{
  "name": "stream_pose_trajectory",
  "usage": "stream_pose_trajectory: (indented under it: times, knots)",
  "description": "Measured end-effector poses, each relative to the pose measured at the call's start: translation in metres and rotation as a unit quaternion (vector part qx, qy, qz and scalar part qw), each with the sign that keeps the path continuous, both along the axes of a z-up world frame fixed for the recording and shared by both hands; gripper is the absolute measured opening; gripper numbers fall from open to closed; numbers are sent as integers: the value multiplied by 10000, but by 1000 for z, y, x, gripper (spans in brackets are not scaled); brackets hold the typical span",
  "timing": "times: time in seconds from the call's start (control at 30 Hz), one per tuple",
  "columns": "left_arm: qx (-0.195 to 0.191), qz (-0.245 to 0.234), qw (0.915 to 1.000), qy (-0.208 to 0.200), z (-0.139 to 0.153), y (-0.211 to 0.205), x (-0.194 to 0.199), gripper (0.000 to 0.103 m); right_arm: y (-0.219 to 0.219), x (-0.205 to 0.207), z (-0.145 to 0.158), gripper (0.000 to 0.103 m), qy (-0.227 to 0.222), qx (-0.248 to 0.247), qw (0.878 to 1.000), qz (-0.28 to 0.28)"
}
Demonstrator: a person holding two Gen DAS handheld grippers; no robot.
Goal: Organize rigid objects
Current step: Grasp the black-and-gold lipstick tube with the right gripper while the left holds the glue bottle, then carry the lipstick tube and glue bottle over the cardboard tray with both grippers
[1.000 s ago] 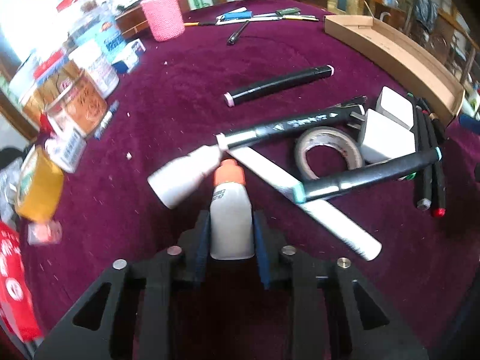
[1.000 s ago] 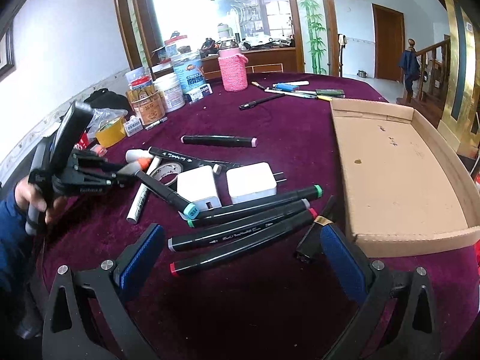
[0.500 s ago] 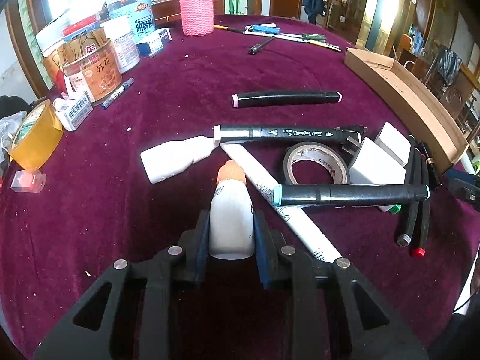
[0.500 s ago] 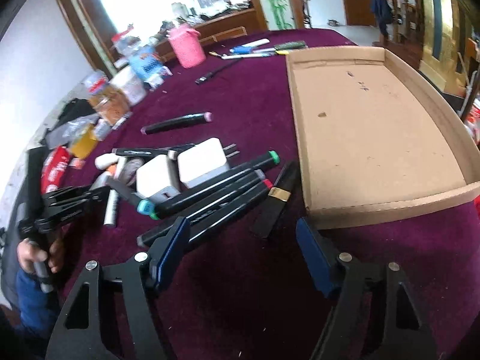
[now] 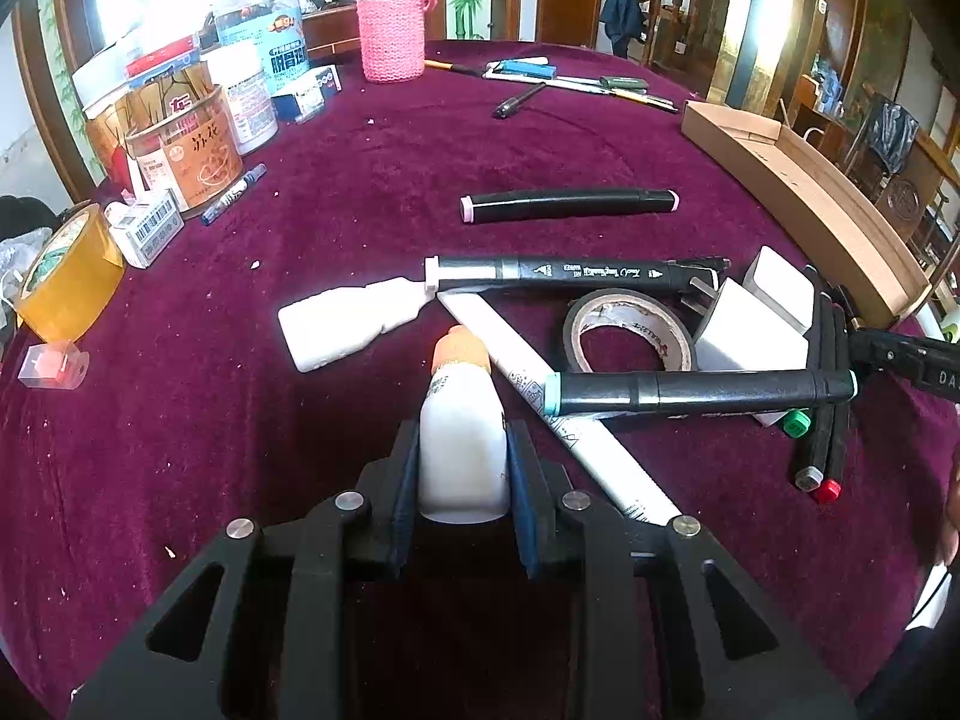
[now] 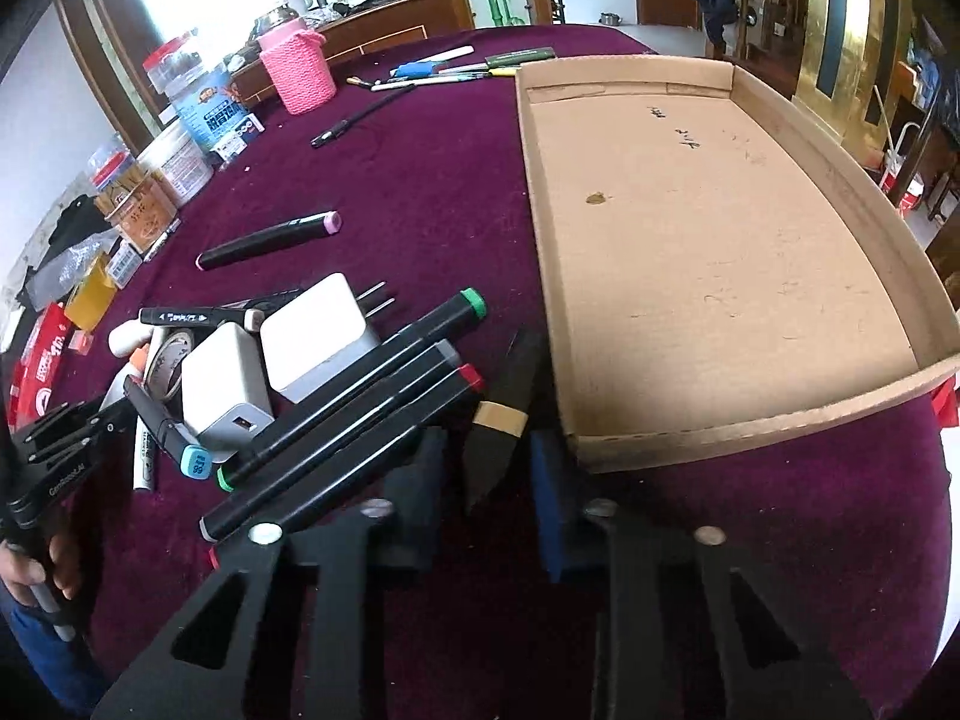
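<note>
My left gripper (image 5: 462,429) is shut on a small white bottle with an orange cap (image 5: 459,456), held just above the purple cloth. Past it lie a white squeeze tube (image 5: 348,324), a long white marker (image 5: 540,384), black markers (image 5: 696,390) and a tape roll (image 5: 630,330). My right gripper (image 6: 489,450) straddles a black piece with a gold band (image 6: 510,378) that lies beside the cardboard tray (image 6: 720,438). Its jaws are closing: the right pad is at the piece's side, and a thin gap shows at the left pad.
Three black markers (image 6: 360,408) and two white chargers (image 6: 312,336) lie left of the right gripper. Jars, a yellow tape roll (image 5: 66,276) and a pink knitted cup (image 5: 393,30) line the far left. More pens (image 6: 456,72) lie at the back. A hand holds the left gripper.
The right gripper moved forward and down over the black gold-banded piece, and its jaws narrowed from wide open to close around it. The left gripper rolled level, with the bottle in the same grip.
</note>
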State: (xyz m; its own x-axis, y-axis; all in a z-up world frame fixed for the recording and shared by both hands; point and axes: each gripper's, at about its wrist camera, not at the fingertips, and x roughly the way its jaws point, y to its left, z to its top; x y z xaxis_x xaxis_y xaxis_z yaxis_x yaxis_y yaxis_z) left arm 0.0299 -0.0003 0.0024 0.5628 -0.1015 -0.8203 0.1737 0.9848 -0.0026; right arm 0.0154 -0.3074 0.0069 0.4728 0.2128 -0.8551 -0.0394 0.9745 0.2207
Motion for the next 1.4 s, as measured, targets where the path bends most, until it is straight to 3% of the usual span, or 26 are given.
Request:
stream_pose_trajectory:
  times: [0.17, 0.33, 0.7, 0.9, 1.1, 1.4]
  knots:
    - [10, -2, 10000, 0, 0, 0, -1, 25, 0, -14, 2, 18, 187, 114, 9986, 482]
    - [38, 7, 10000, 7, 0, -1, 0, 25, 13, -34, 4, 18, 235, -229, 9948, 967]
    - [117, 117, 9997, -152, 2, -6, -5, 24, 22, -35, 4, 16, -124, -456, 9934, 1041]
    - [-74, 254, 9972, -706, 31, -13, -34, 24, 29, -47, 23, 16, -679, -753, 9893, 1044]
    - [-234, 52, 9919, -1246, 61, -43, -54, 24, 42, -51, 37, 16, -1096, -890, 9838, 1107]
    - [-517, -341, 9907, -1212, 75, -103, -47, 24, 34, -51, 50, 16, -1484, -1052, 9788, 944]
